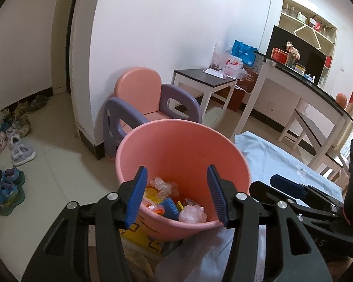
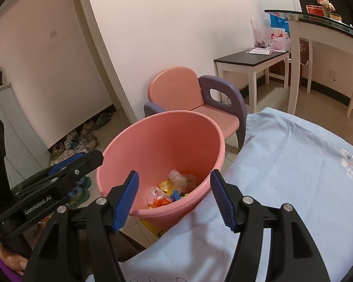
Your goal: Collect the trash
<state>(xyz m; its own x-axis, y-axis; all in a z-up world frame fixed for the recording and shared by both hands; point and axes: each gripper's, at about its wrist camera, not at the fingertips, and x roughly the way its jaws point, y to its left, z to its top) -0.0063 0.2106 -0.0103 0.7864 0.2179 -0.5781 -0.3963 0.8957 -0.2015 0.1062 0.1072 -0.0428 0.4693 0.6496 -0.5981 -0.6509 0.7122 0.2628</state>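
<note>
A pink plastic bucket stands on the floor beside the table edge; it also shows in the right wrist view. Inside lie crumpled clear plastic wrappers, yellow and orange scraps and a blue piece; the same trash shows in the right wrist view. My left gripper is open and empty, just above the bucket's near rim. My right gripper is open and empty, over the bucket's near rim at the tablecloth edge. The right gripper also shows in the left wrist view, and the left gripper in the right wrist view.
A light blue tablecloth covers the table to the right. A pink and purple child's chair stands behind the bucket against the wall. Several shoes lie on the floor at left. A small dark-topped table and a counter stand further back.
</note>
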